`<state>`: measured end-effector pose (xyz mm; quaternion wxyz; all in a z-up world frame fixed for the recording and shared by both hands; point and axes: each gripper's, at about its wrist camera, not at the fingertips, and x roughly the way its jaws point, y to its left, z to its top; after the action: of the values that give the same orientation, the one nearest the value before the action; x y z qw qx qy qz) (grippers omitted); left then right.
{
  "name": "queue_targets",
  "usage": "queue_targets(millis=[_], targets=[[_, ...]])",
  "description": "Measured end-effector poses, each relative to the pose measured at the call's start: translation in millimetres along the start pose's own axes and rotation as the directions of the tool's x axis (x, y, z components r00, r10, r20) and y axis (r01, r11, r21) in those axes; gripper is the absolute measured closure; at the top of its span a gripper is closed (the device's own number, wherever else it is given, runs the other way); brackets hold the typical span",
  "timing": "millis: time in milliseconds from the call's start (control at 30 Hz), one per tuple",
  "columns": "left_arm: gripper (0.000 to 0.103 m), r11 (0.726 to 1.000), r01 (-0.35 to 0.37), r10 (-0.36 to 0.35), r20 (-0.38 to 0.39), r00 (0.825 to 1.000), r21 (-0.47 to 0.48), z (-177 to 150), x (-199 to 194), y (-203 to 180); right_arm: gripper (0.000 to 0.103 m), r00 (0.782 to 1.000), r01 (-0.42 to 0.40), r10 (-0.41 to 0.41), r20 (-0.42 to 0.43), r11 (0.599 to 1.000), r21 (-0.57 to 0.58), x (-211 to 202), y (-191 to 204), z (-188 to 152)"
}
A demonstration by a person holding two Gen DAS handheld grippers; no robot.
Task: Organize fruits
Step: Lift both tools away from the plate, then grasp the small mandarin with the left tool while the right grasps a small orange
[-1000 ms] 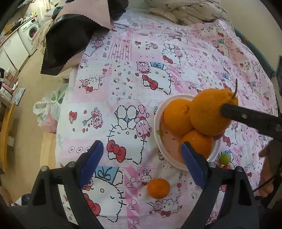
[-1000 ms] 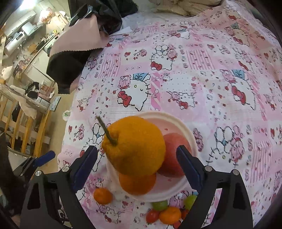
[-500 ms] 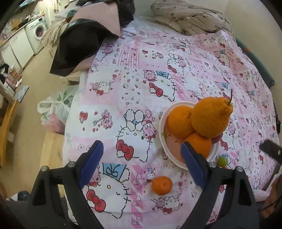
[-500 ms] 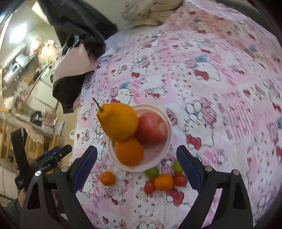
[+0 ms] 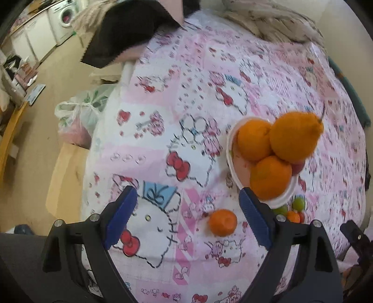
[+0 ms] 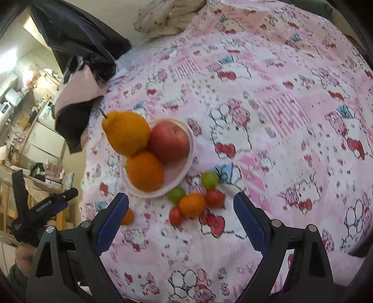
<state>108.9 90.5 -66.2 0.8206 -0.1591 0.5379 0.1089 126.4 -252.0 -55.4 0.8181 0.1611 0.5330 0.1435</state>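
Note:
A white bowl [image 6: 190, 149] on the pink cartoon-print cloth holds a stemmed bumpy orange citrus [image 6: 127, 132], a red apple [image 6: 169, 142] and a round orange [image 6: 144, 171]; the bowl also shows in the left wrist view [image 5: 229, 151]. A small mandarin [image 5: 222, 222] lies alone in front of the bowl. Beside the bowl sits a cluster of small fruits: a small orange one [image 6: 192, 205], green ones [image 6: 209, 179] and red ones [image 6: 215, 198]. My left gripper [image 5: 186, 216] is open and empty, above the cloth near the mandarin. My right gripper [image 6: 180, 220] is open and empty, above the cluster.
Dark and pink fabric [image 5: 126, 30] hangs over the far left corner. A crumpled cloth [image 6: 170, 16] lies at the far edge. The left edge drops to the floor, where a plastic bag [image 5: 79, 111] lies.
Both grippers have pulled back and up from the bowl. The right gripper, earlier around the stemmed citrus, has left it on the pile and now looks down at the small fruit cluster.

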Motion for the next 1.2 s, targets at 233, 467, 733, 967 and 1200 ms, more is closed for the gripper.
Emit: queue_targets(millis=[233,467,733,967,1200], targets=[[0.016,0.988,0.046,-0.029,-0.112,0.993,0.146,-23,32,-40,0.009,1.0,0.005,-0.005,-0.027,1.0,0.008,8,-2,-3],[0.024,0.975,0.056,-0.017,-0.179,0.984,0.215,-36,68,-67,0.009,1.0,0.006,-0.005,-0.028,1.0,0.021,6,-9,-3],[0.05,0.96,0.02,0.049,-0.238,0.97,0.281,-48,97,-75,0.009,0.999,-0.004,0.008,-0.047,0.996,0.087,6,-29,-3],[0.062,0.959,0.001,0.057,-0.194,0.979,0.283,-47,88,-72,0.009,0.998,-0.019,0.023,-0.055,0.997,0.073,9,-21,0],[0.062,0.969,0.008,0.026,-0.136,0.99,0.249,-38,60,-67,0.009,0.998,-0.014,0.02,-0.067,0.996,0.084,12,-23,1]])
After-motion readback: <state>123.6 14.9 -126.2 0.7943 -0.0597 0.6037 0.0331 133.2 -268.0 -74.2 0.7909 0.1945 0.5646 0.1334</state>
